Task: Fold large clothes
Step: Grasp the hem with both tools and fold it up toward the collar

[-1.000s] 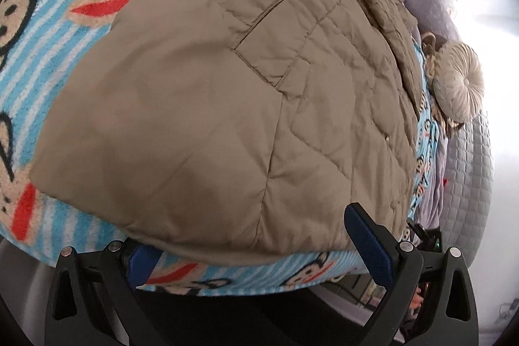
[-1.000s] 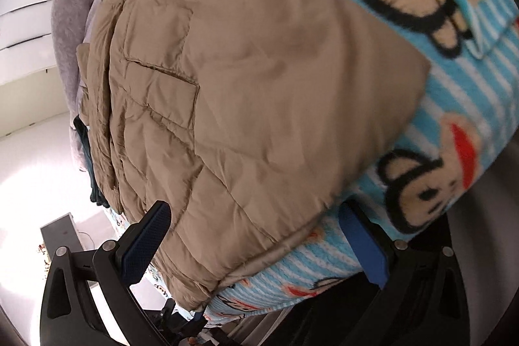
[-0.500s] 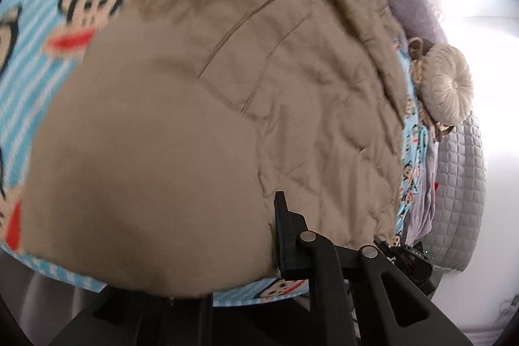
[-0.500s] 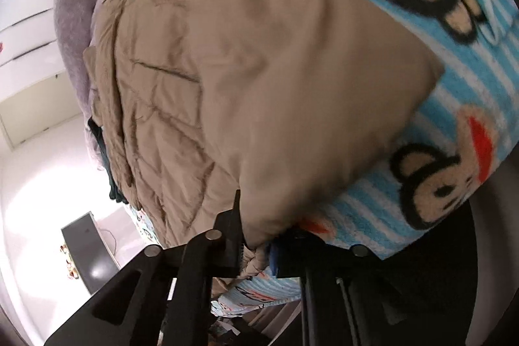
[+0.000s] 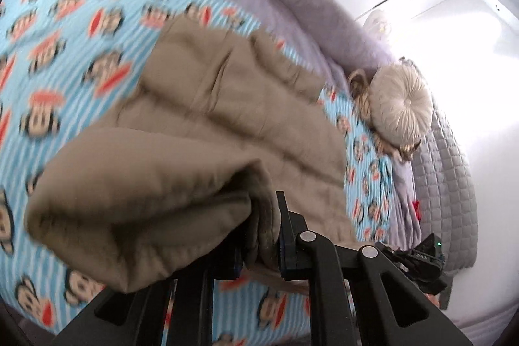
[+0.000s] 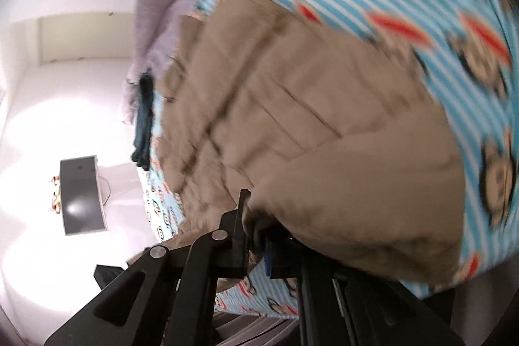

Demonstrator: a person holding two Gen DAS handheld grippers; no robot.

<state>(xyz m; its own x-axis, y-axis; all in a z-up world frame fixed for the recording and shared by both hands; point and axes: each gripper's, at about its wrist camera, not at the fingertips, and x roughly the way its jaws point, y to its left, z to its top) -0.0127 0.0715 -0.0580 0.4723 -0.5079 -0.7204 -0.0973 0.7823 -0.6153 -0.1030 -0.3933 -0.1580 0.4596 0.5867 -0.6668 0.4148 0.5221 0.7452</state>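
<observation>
1. Pinching the jacket point(image 5: 207, 151) hem, left gripper point(image 5: 259, 235) fingers pressed onto bunched fabric
2. Right gripper point(image 6: 256, 235) fingers likewise clamped on the jacket point(image 6: 308, 125) edge
3. Jacket raised at the near edge, far part lying on the monkey-print blanket point(image 5: 81, 31) on the bed
4. Round cushion point(image 5: 402, 106) beyond, apart from the jacket

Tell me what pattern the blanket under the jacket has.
Light-blue and white stripes with cartoon monkey faces, clearest in the left wrist view.
</observation>
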